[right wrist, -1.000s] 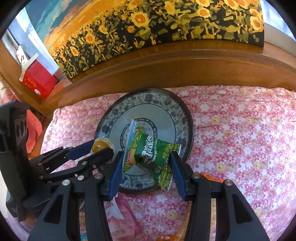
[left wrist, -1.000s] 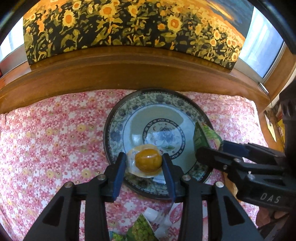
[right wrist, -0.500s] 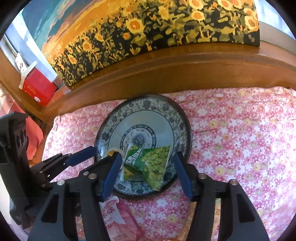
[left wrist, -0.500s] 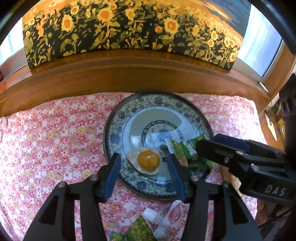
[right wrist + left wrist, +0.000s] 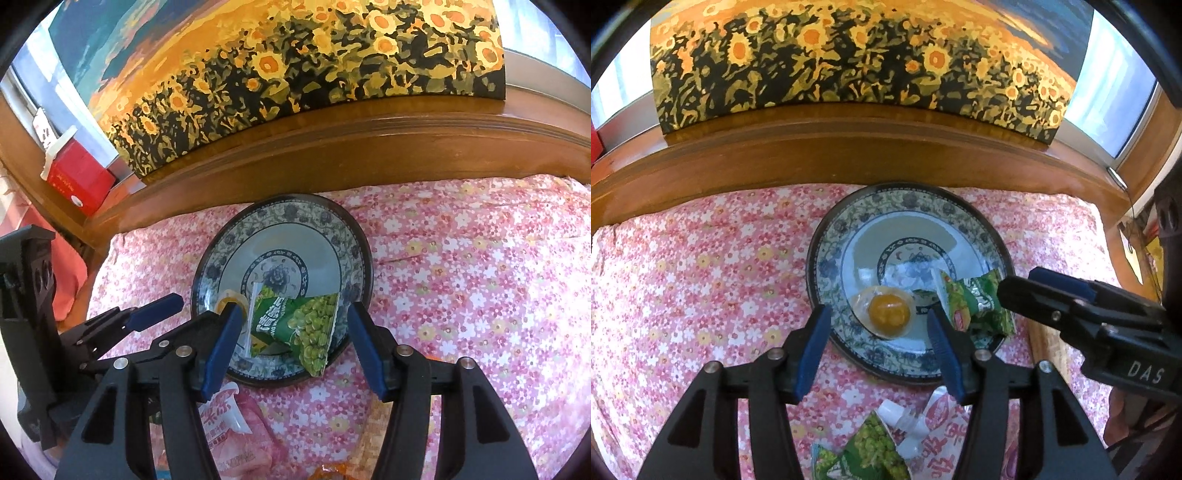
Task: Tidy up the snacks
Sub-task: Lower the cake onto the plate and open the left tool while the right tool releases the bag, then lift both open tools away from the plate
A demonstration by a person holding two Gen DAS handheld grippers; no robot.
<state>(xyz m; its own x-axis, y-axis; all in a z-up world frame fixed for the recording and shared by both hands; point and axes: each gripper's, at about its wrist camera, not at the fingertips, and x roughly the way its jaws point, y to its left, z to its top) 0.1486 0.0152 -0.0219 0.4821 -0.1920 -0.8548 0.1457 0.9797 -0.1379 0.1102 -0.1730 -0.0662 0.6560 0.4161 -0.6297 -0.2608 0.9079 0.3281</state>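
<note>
In the left wrist view, a round clear-wrapped orange jelly cup (image 5: 888, 313) is seen lying flat on the near part of a round blue-and-white patterned ceramic plate (image 5: 827, 266); being round, no long axis is shown by it. It is framed by the left gripper (image 5: 881, 339), whose jaws have just been opening and are held apart, clear of the wrapper on both sides. Just to its right a green crinkled snack packet (image 5: 975, 304) is laid on the plate, its long axis running toward the right rim. The black-and-blue right gripper (image 5: 1034, 291) is seen beside that packet. A pink floral cloth (image 5: 701, 277) is spread beneath the plate, with more packets (image 5: 871, 454) near the bottom edge.

In the right wrist view, the green packet (image 5: 295, 325) is shown on the plate's (image 5: 354, 236) near edge, one corner pointing over the rim toward the camera. It is flanked by the right gripper (image 5: 290, 339), whose jaws have also just been opening, with nothing gripped. A pink pouch (image 5: 236, 432) is partly hidden behind the left finger.
</note>
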